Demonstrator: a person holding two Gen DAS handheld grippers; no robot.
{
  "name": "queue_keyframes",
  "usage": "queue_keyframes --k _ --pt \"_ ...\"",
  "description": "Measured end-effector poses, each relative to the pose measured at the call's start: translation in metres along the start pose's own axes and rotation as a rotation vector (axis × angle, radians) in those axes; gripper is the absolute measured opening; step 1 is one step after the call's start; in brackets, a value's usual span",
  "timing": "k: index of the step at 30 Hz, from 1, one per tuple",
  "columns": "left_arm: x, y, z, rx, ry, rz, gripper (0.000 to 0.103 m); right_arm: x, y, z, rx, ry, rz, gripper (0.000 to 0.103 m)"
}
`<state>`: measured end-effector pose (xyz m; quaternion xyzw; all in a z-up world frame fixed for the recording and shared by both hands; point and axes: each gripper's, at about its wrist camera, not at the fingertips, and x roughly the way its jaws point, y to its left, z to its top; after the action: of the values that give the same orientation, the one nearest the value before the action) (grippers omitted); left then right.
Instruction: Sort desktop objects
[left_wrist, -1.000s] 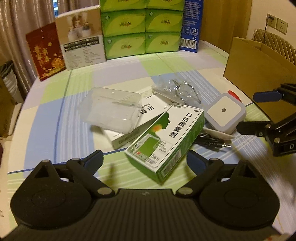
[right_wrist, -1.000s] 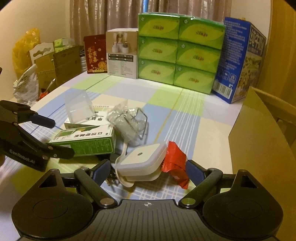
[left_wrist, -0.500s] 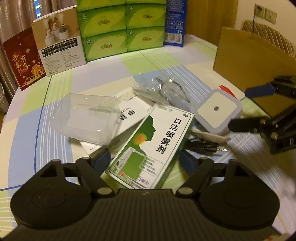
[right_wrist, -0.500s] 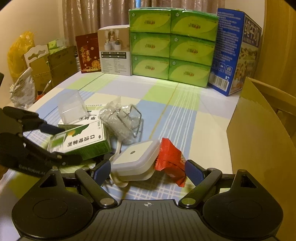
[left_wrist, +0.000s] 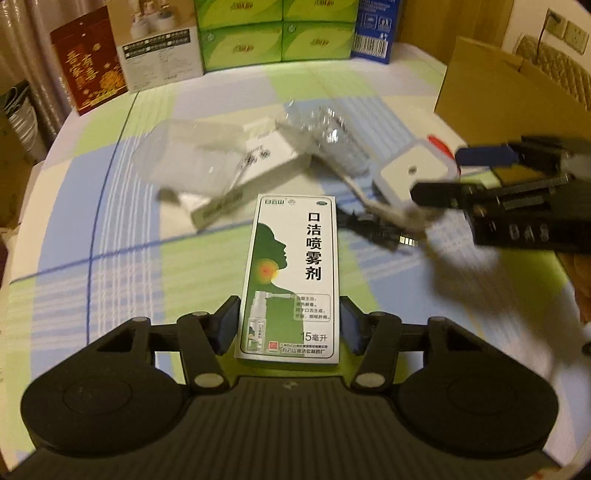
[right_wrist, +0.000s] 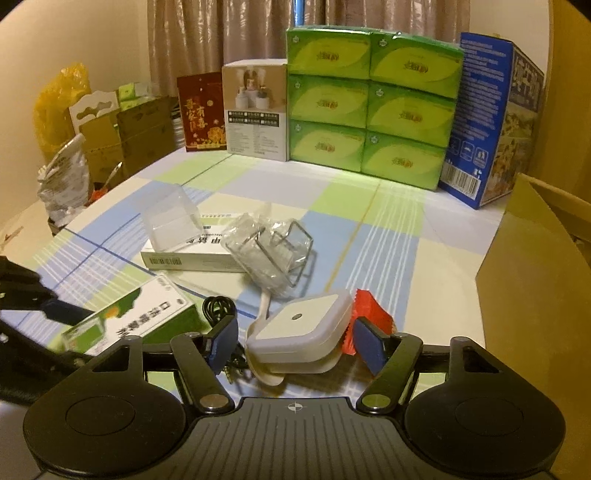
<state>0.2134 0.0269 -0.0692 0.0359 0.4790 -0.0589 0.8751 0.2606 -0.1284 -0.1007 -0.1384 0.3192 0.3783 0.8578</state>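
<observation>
Checked cloth covers the surface (right_wrist: 388, 236). Beside the flat green-and-white cardboard spray box (left_wrist: 290, 280), clamped by the left gripper (left_wrist: 290, 325) fingers, lies a square white plastic night light (right_wrist: 301, 332), bracketed untouched by the right gripper (right_wrist: 295, 341) fingers; a red wrapper (right_wrist: 371, 308) lies behind.

Glossy printed cardboard on the spray box (left_wrist: 290, 277), smooth and faintly reflective. Clear hard plastic for the lidless case (right_wrist: 170, 218); crinkled transparent film around the wire rack (right_wrist: 275, 251), thin bright metal. Matt white plastic on the square night light (right_wrist: 301, 332), smooth-edged. Shiny red foil on the sachet (right_wrist: 371, 312). Woven checked cloth over the desk (right_wrist: 388, 229), soft and matt. Plain brown corrugated cardboard on the carton (right_wrist: 535, 280). Glossy shrink-wrap on the green tissue packs (right_wrist: 373, 103). Matt black plastic on the fingers (left_wrist: 227, 326), blue rubbery pads.
</observation>
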Motion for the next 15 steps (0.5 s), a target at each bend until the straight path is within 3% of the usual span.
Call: queue_keyframes --k 15 --pt "0.001 0.001 -0.006 -0.013 -0.039 0.000 0.052 0.021 -0.001 -0.003 -0.021 0.025 -0.036 0.068"
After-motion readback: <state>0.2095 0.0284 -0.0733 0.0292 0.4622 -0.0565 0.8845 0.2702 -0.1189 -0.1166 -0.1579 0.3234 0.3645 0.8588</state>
